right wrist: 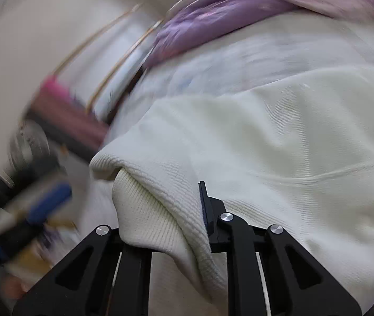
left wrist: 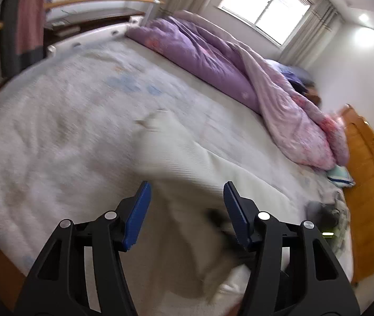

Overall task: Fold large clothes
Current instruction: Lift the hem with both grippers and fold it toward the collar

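Our right hand-held gripper is clamped on a ribbed fold of the cream sweater; our left hand-held gripper hangs open above it. The sweater lies just ahead on the bed, only partly folded, we judge.

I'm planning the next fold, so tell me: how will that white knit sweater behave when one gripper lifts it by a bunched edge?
Probably floppy: the white sweater drapes and creases where the right gripper is shut on a bunched fold. The ribbed knit likely grips the pads rather than slipping. Its spread over the bed suggests the free part will sag and drag.
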